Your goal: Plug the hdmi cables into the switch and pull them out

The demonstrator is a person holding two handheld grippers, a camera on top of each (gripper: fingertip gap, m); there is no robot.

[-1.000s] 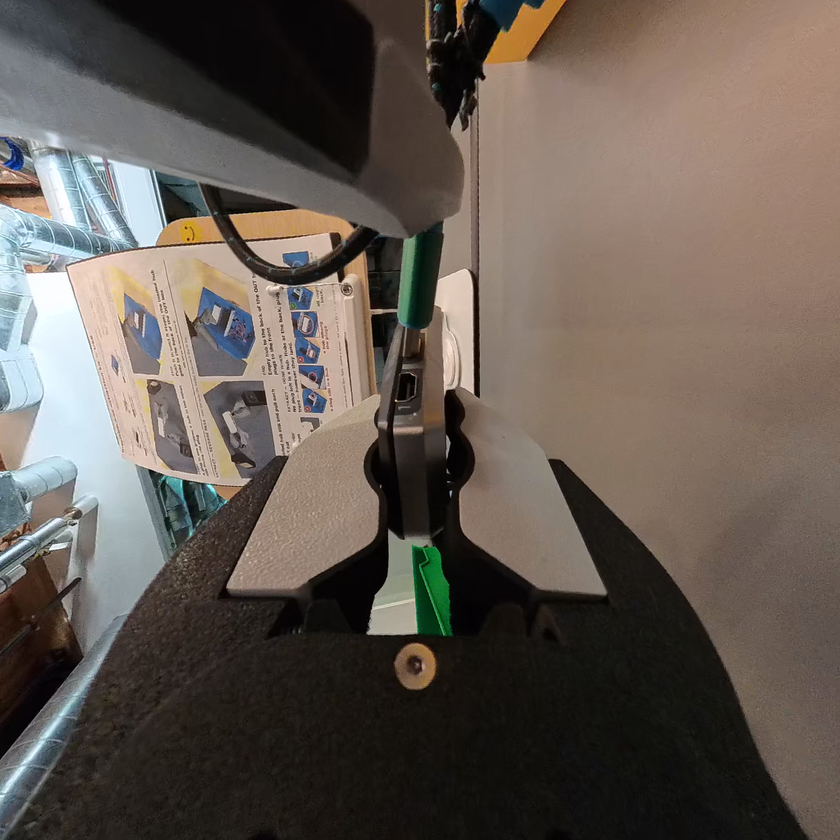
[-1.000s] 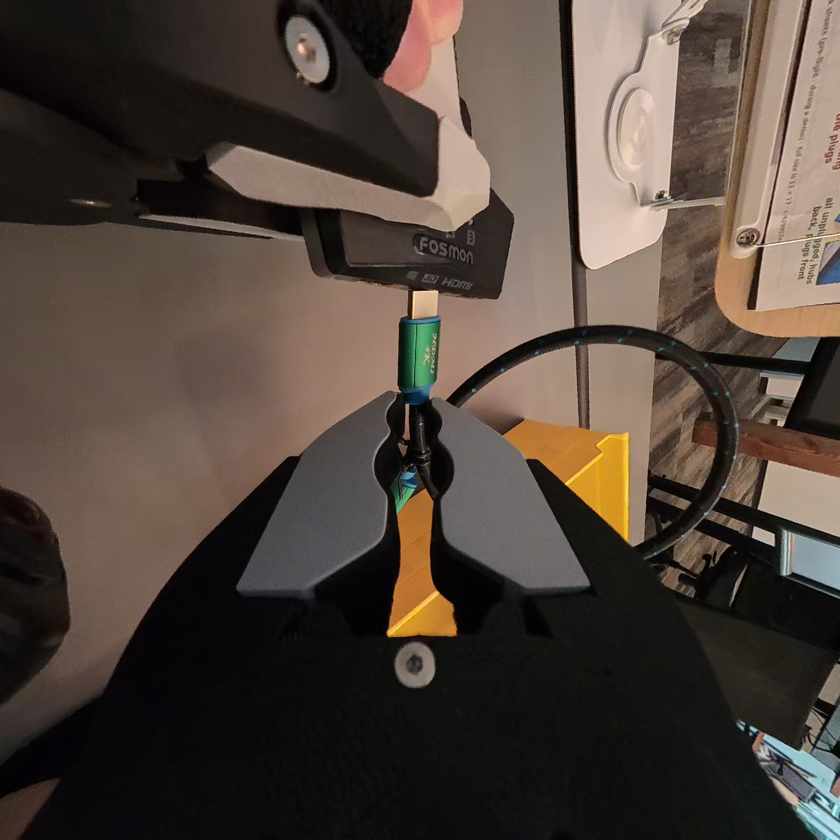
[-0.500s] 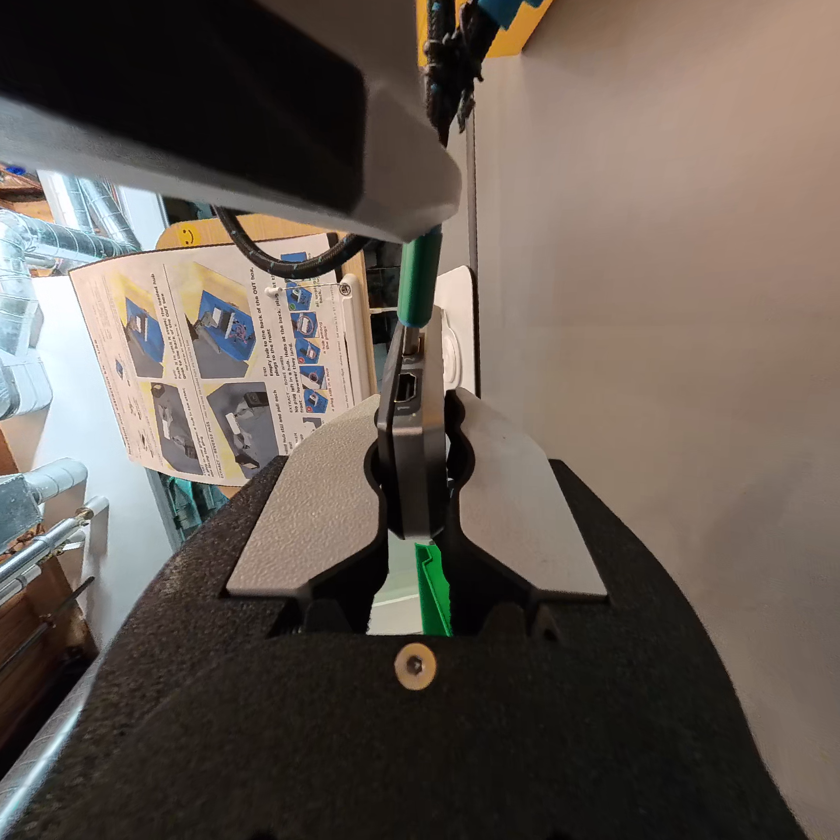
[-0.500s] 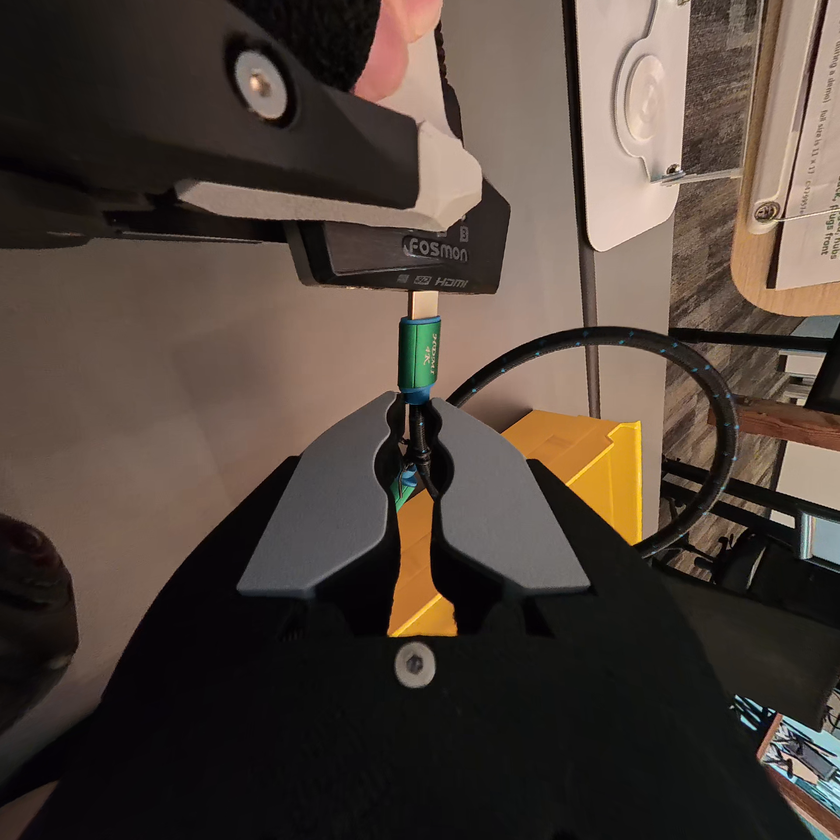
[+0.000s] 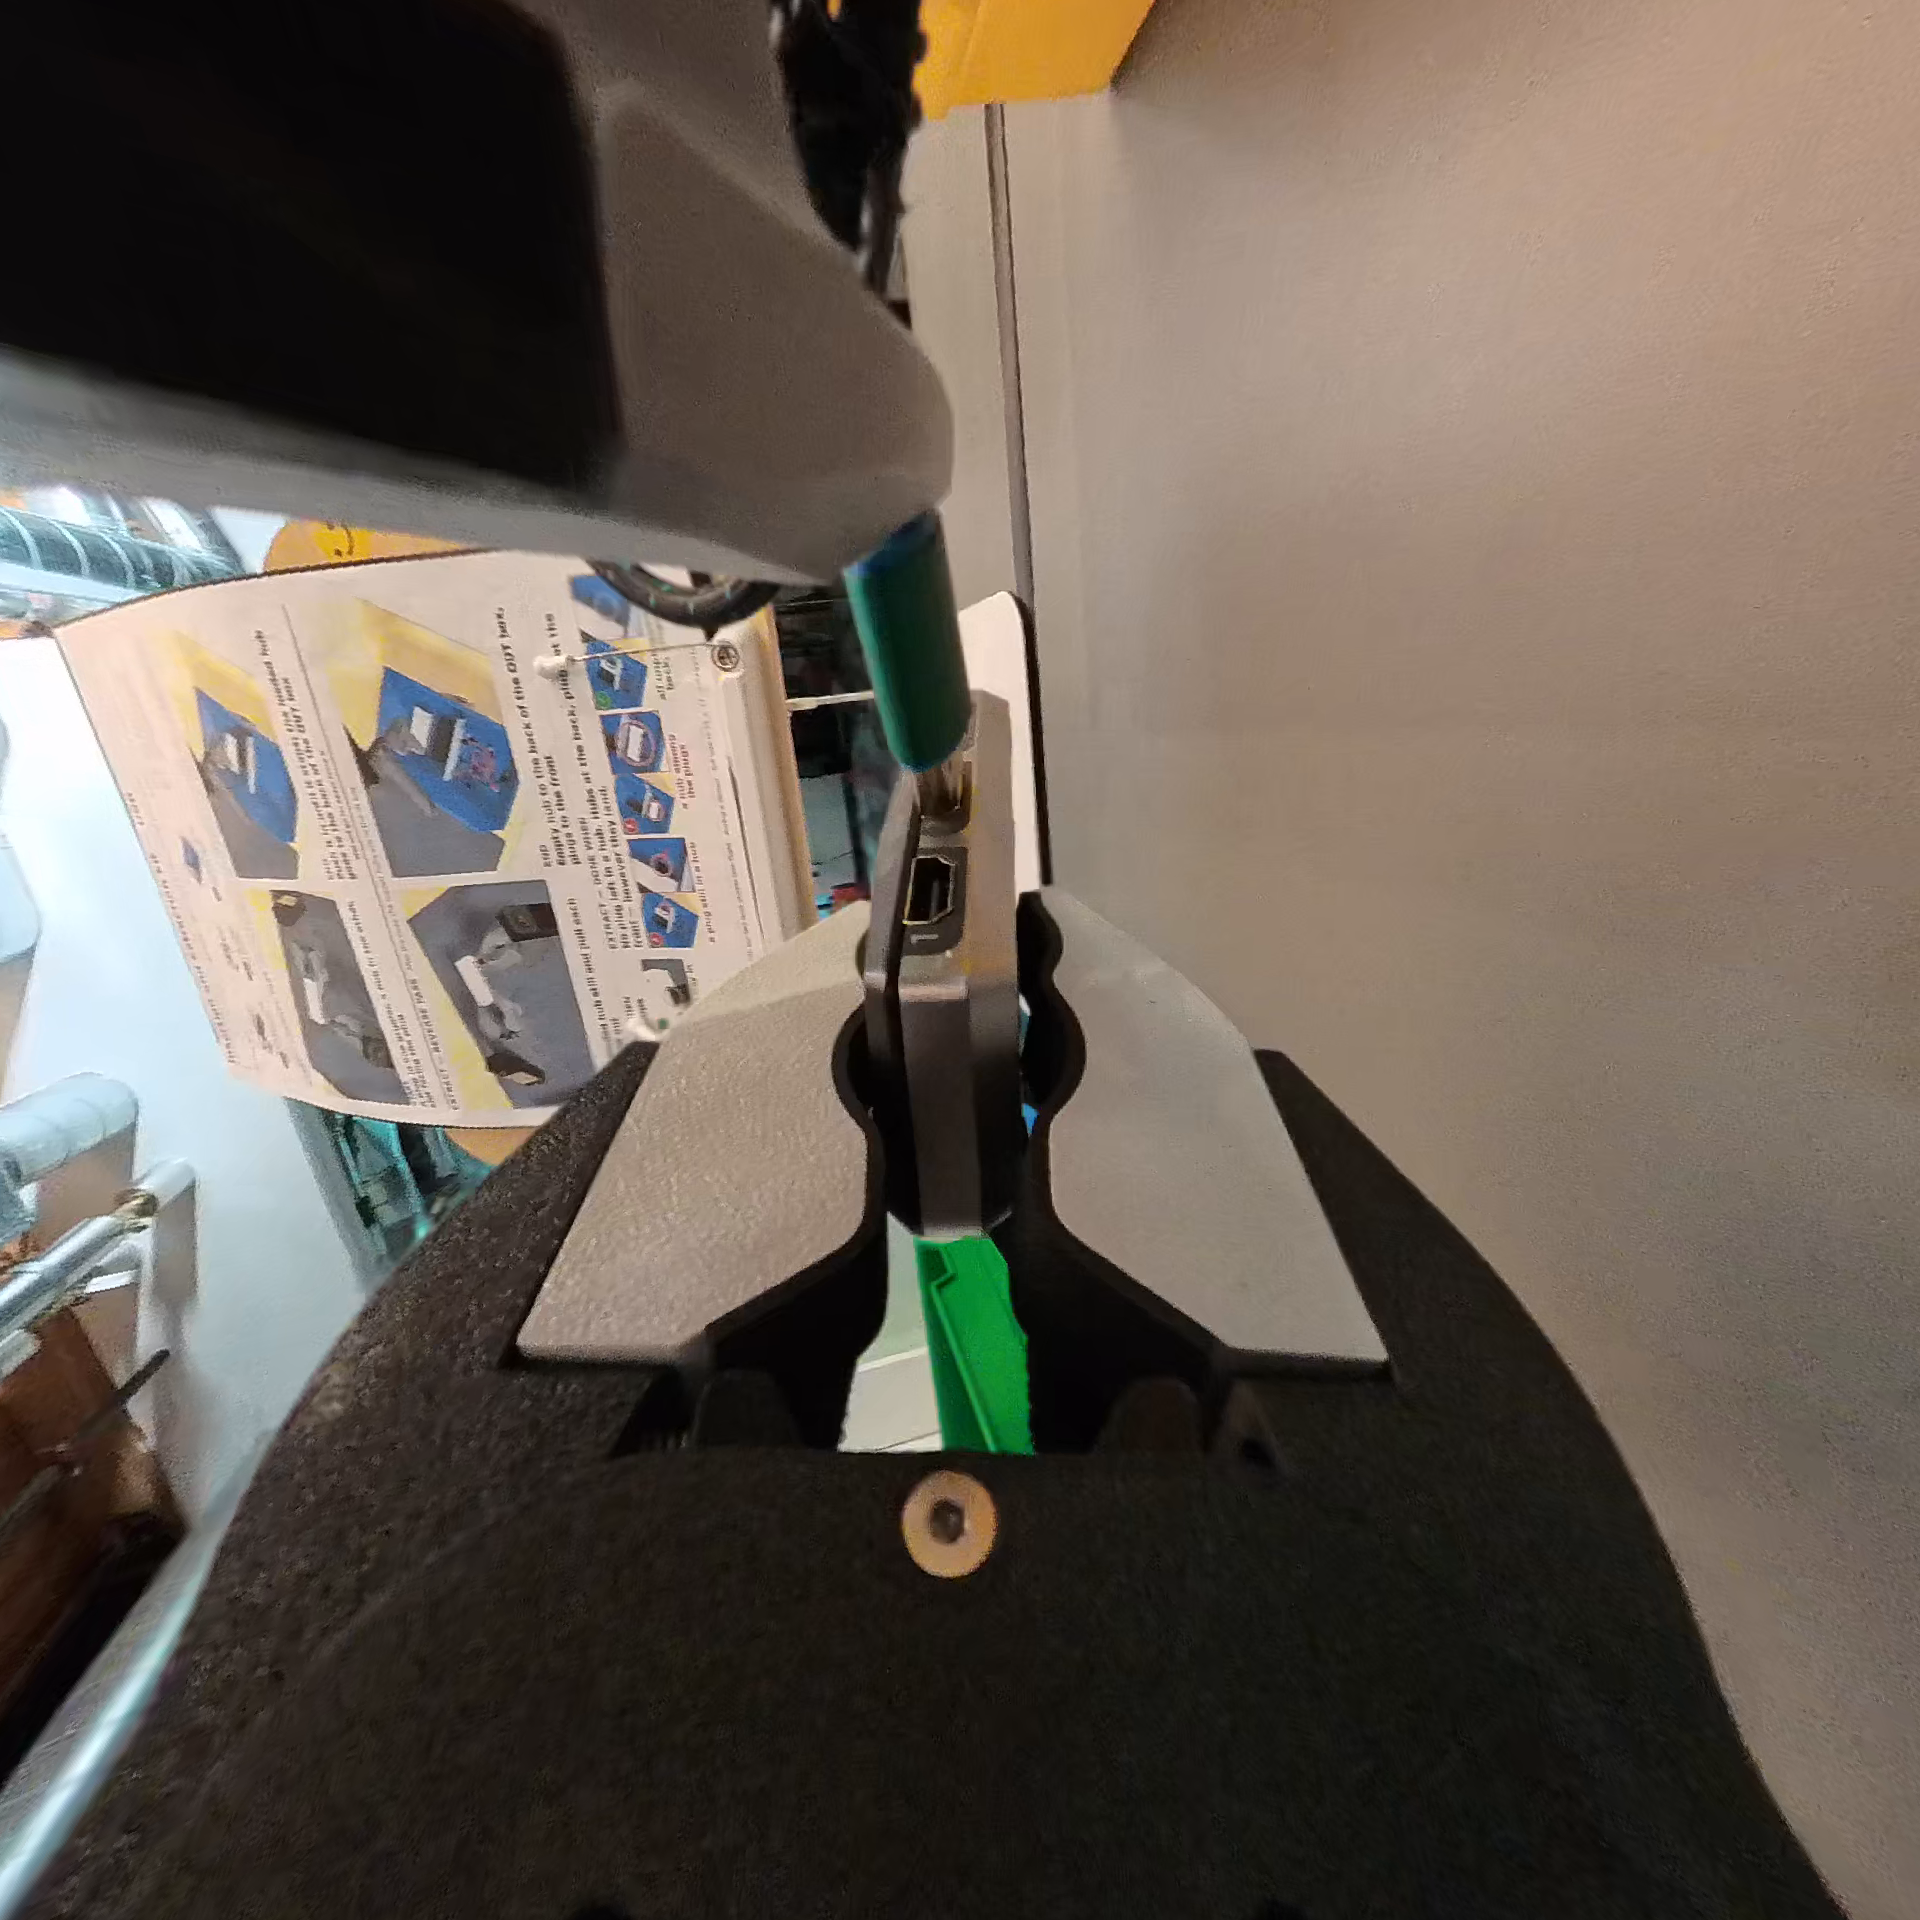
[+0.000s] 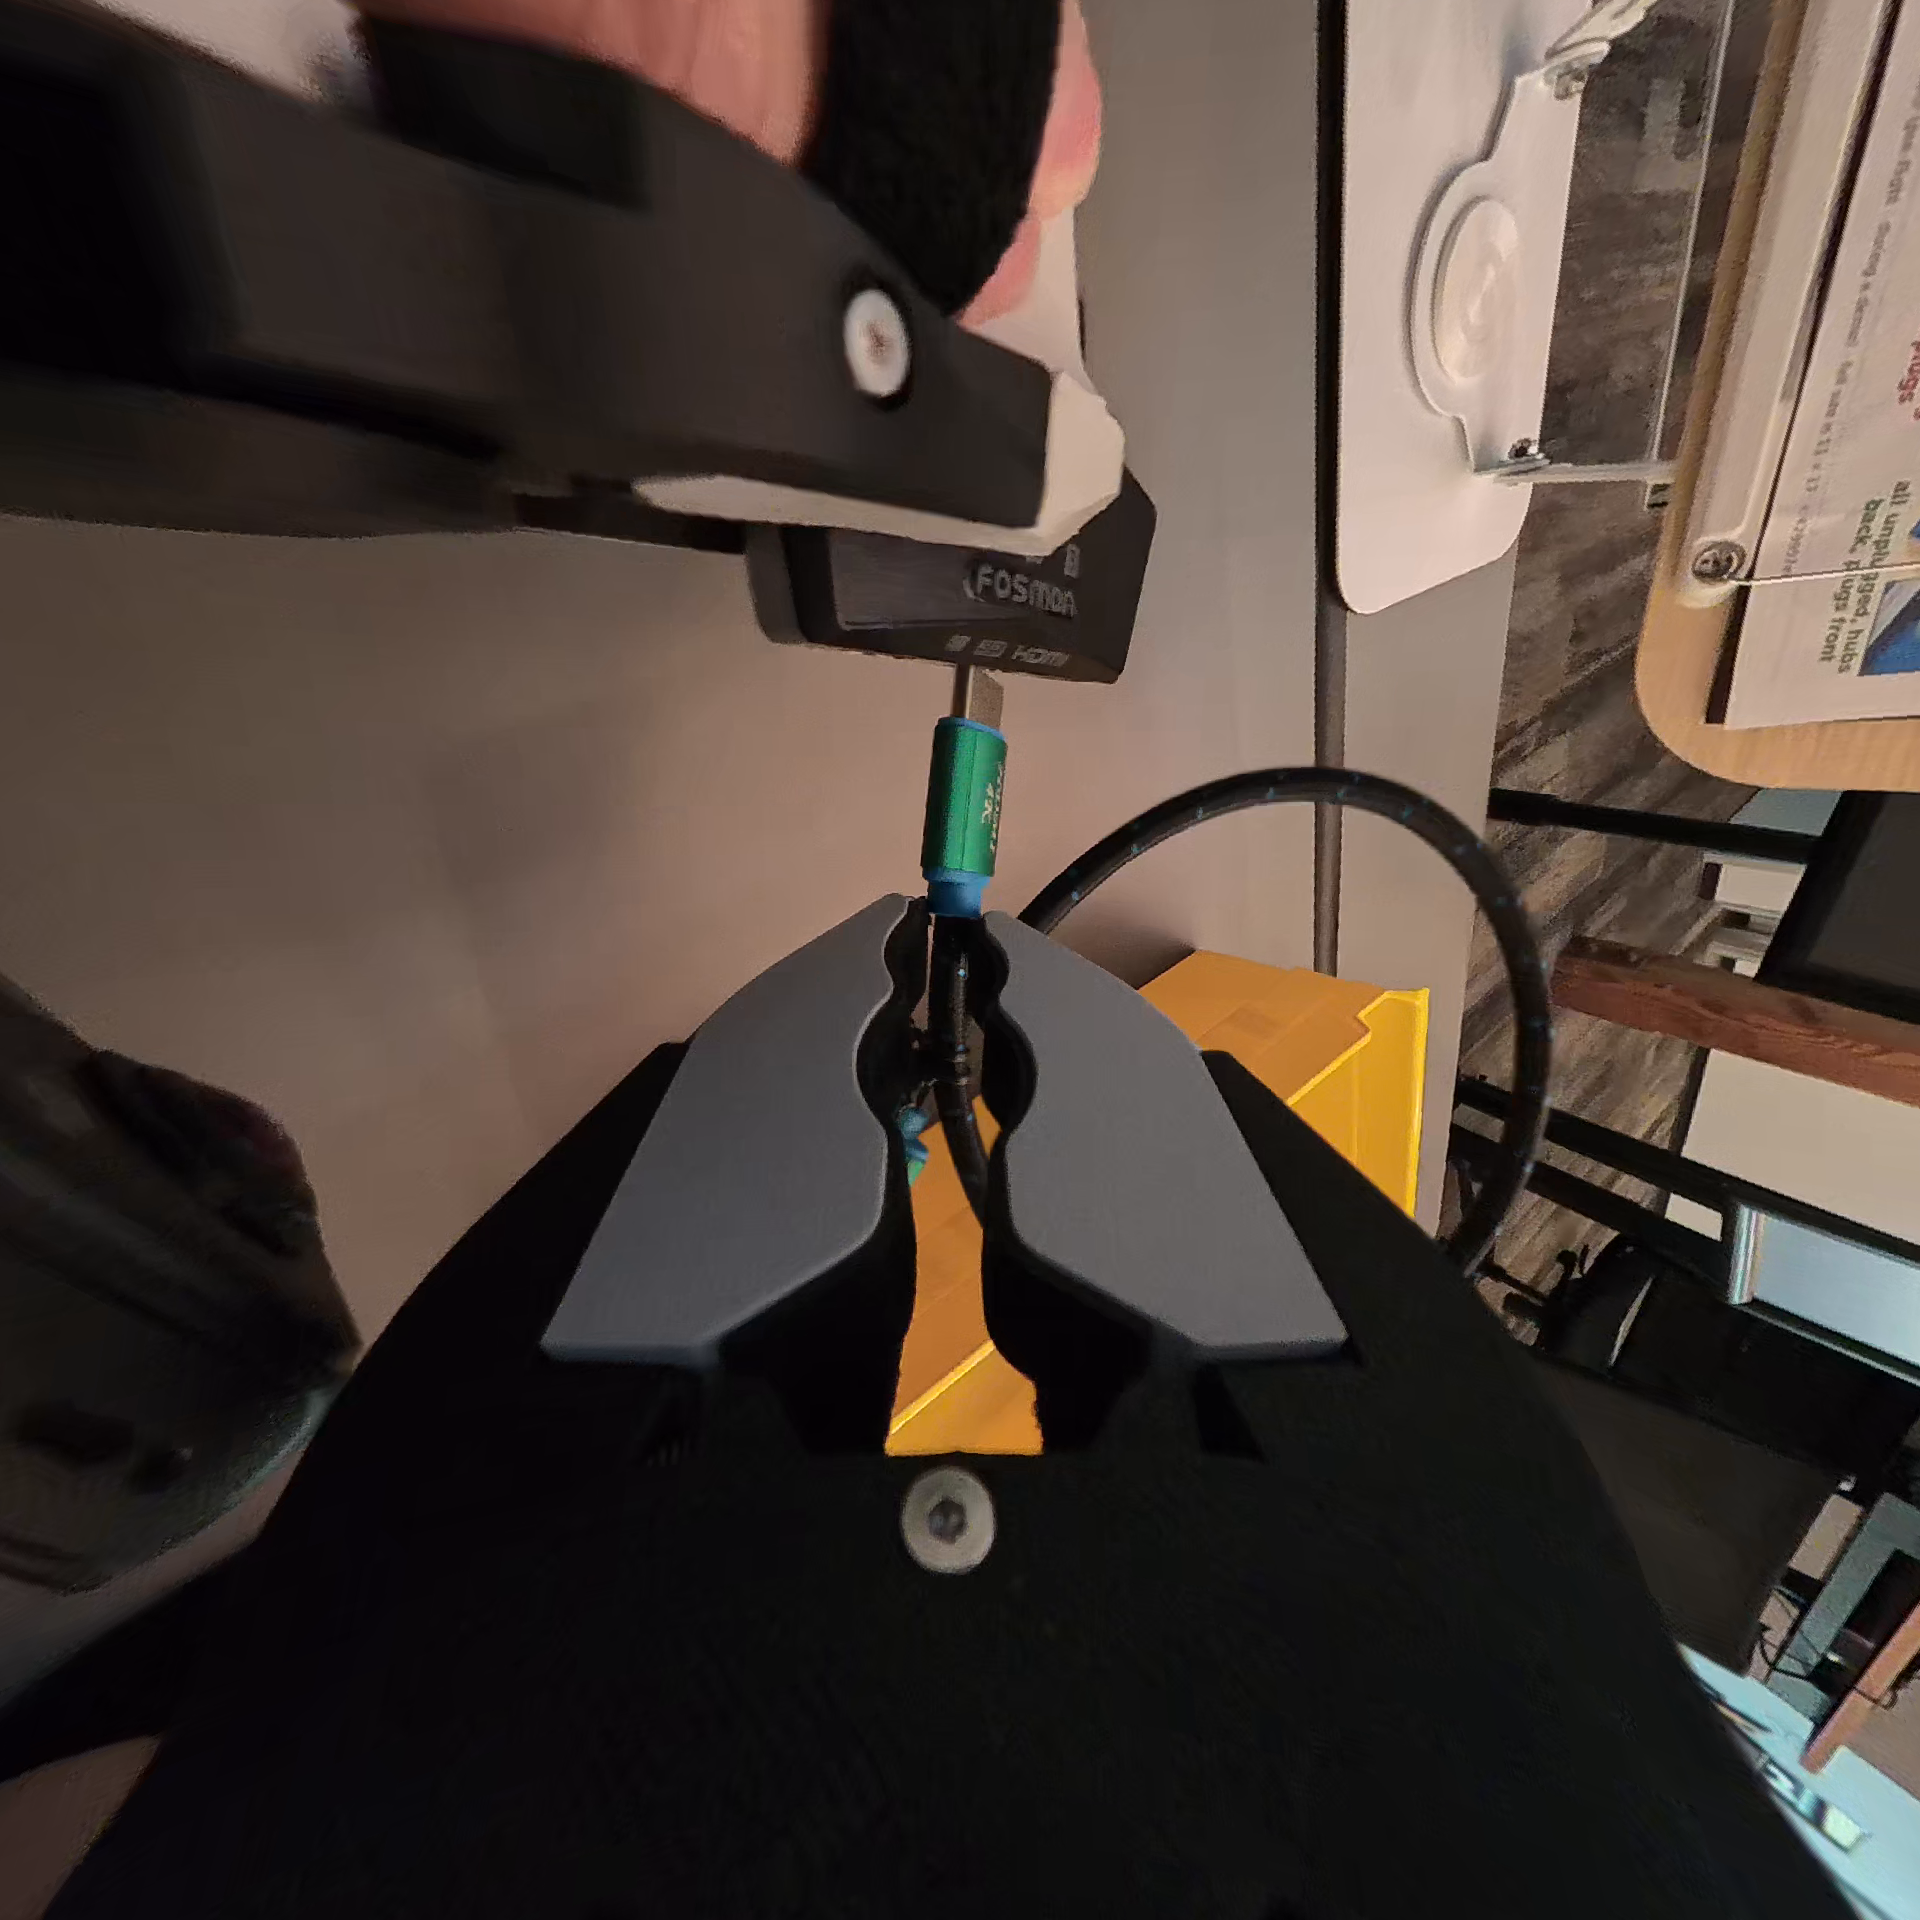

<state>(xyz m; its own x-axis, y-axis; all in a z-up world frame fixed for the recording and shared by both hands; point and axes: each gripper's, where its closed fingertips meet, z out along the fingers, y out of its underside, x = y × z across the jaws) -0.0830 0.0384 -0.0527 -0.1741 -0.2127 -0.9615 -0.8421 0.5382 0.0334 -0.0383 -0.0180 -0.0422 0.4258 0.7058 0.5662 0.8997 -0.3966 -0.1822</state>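
Note:
My left gripper is shut on the dark grey HDMI switch, held edge-on with one free port facing me. The switch also shows in the right wrist view, clamped by the left gripper's fingers. My right gripper is shut on the black braided HDMI cable just behind its green plug. The plug's metal tip is partly inside the switch's port, with some metal showing. In the left wrist view the green plug enters the switch from above, under the right gripper's body.
A grey table surface lies behind. A yellow bin sits under the right gripper. A clipboard with an instruction sheet and a white stand are beyond the table edge. The cable loops to the right.
The plug has slid a little out of the switch, so more of its metal tip shows. Both grippers have shifted and tilted slightly; both grips are unchanged.

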